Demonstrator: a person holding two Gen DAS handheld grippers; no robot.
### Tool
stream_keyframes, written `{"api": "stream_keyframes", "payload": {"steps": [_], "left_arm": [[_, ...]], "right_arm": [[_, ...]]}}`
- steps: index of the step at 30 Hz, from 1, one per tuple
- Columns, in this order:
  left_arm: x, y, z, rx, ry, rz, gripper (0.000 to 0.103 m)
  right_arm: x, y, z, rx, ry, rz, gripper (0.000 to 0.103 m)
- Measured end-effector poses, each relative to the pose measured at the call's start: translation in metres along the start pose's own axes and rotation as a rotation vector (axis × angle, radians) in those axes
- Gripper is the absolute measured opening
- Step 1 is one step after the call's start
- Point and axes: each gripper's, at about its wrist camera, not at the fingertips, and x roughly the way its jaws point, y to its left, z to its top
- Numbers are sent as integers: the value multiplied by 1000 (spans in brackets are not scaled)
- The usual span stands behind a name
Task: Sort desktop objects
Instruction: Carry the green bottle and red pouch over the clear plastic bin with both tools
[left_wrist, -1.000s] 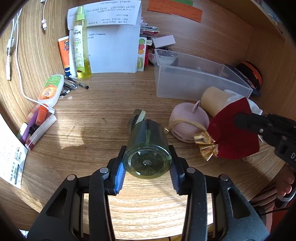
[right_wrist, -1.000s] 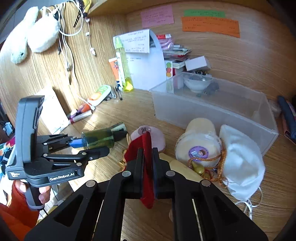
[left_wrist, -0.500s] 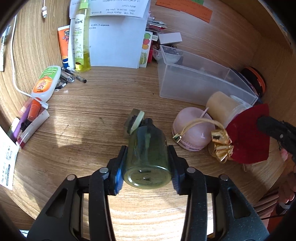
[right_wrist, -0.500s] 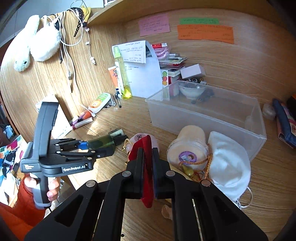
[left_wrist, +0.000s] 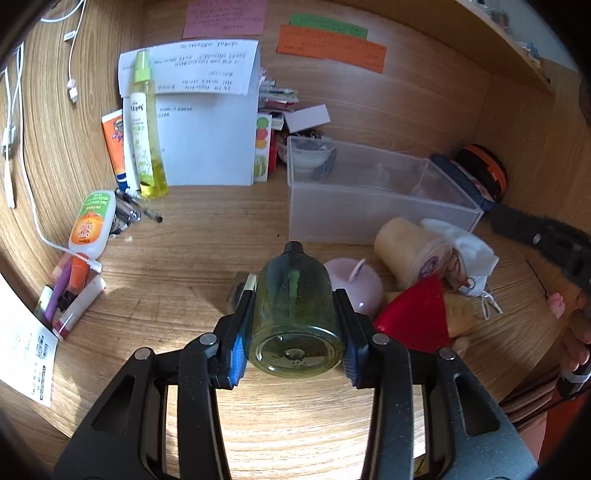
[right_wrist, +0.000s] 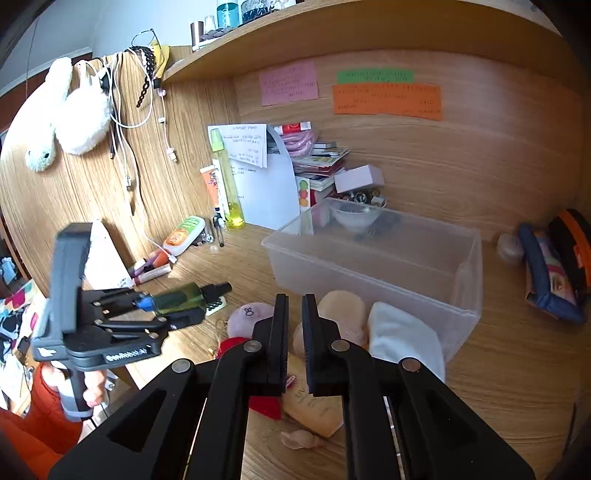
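Observation:
My left gripper (left_wrist: 293, 336) is shut on a green glass spray bottle (left_wrist: 293, 306), held level above the desk with its black nozzle pointing forward; it also shows in the right wrist view (right_wrist: 181, 297). My right gripper (right_wrist: 294, 325) is slightly open and empty, raised above the desk. The red pouch (left_wrist: 415, 317) lies on the desk below it, beside a pink round case (left_wrist: 356, 288) and a cream jar (left_wrist: 402, 245). The clear plastic bin (right_wrist: 373, 258) stands behind them.
A white cloth mask (right_wrist: 406, 339) lies by the bin. A yellow spray bottle (left_wrist: 144, 129), tubes, pens and papers line the back left. A small box (left_wrist: 242, 291) lies under the held bottle. A blue pouch (right_wrist: 546, 273) sits at the far right. Cables hang on the left wall.
My right gripper has let go of the red pouch, which now lies on the desk, and has risen. My left gripper has lifted and tilted the green bottle up.

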Motion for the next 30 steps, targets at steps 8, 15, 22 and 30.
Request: {"api": "stream_keyframes", "payload": {"steps": [8, 15, 22, 30], "left_arm": [[-13, -5, 0, 4, -22, 0, 41], [-18, 1, -5, -16, -19, 12, 41], [-22, 9, 1, -36, -34, 22, 41], [-26, 4, 19, -15, -65, 13, 41]], "right_arm": [[39, 3, -24, 7, 164, 116, 52], [73, 15, -32, -23, 223, 164, 6], [62, 19, -21, -24, 163, 208, 4], [28, 9, 17, -23, 56, 179, 4]]}}
